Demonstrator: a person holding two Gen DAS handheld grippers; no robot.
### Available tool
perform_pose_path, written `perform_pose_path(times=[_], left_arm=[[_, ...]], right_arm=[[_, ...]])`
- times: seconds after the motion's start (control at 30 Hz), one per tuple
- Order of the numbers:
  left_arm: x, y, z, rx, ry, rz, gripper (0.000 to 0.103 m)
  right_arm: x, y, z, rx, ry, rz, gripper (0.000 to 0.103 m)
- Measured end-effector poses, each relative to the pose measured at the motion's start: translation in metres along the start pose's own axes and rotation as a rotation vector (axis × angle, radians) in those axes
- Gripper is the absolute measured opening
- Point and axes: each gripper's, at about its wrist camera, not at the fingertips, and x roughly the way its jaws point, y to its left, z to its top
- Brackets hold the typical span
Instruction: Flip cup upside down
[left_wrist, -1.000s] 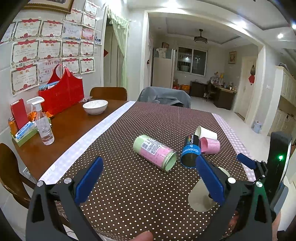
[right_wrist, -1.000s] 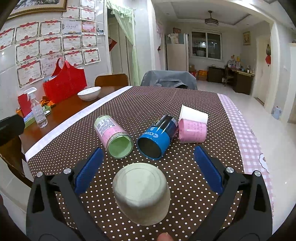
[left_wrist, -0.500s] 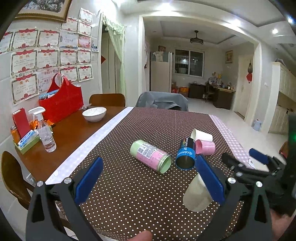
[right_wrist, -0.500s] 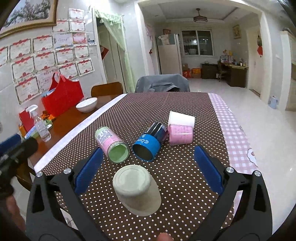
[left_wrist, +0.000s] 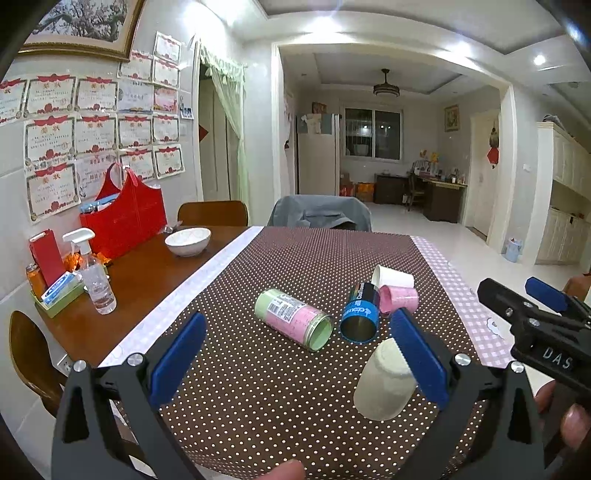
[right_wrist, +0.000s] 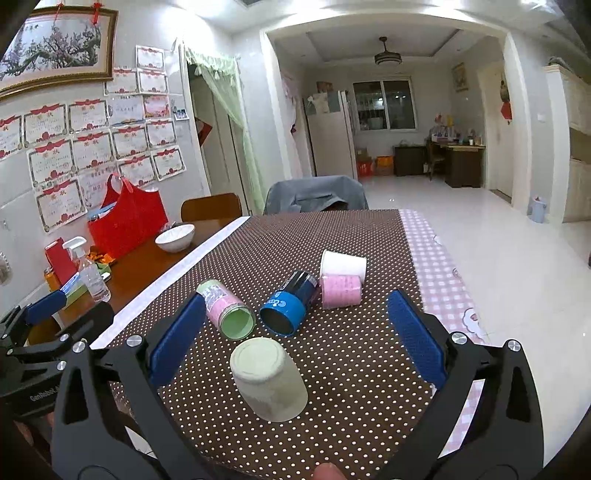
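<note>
A pale green cup (right_wrist: 269, 380) stands upside down on the dotted brown tablecloth (right_wrist: 332, 236) near the front edge; in the left wrist view it (left_wrist: 382, 386) sits partly behind my left gripper's right finger. My right gripper (right_wrist: 295, 336) is open and empty, held back above the cup. My left gripper (left_wrist: 295, 354) is open and empty, to the cup's left. Beyond the cup, several cups lie on their sides: a pink-green one (right_wrist: 227, 308), a blue one (right_wrist: 290, 301), a pink one (right_wrist: 340, 291) and a white one (right_wrist: 343, 262).
On the wooden table at left stand a white bowl (left_wrist: 187, 240), a spray bottle (left_wrist: 94, 273), a red bag (left_wrist: 123, 218) and a small tray of items (left_wrist: 55, 291). A chair with a grey cover (left_wrist: 319, 212) is at the far end. The right gripper shows in the left wrist view (left_wrist: 535, 317).
Both grippers have drawn back and up from the table. The right gripper has moved away from the upside-down pale green cup, which stays where it stood.
</note>
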Motion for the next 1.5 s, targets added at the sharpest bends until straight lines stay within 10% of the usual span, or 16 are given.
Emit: perform_pose_path(times=[1.5], left_arm=[[-0.042,-0.017,0.002,-0.005,-0.096,0.038,0.099]], right_arm=[[-0.046,0.012,-0.004,-0.056,-0.087,-0.079,0.097]])
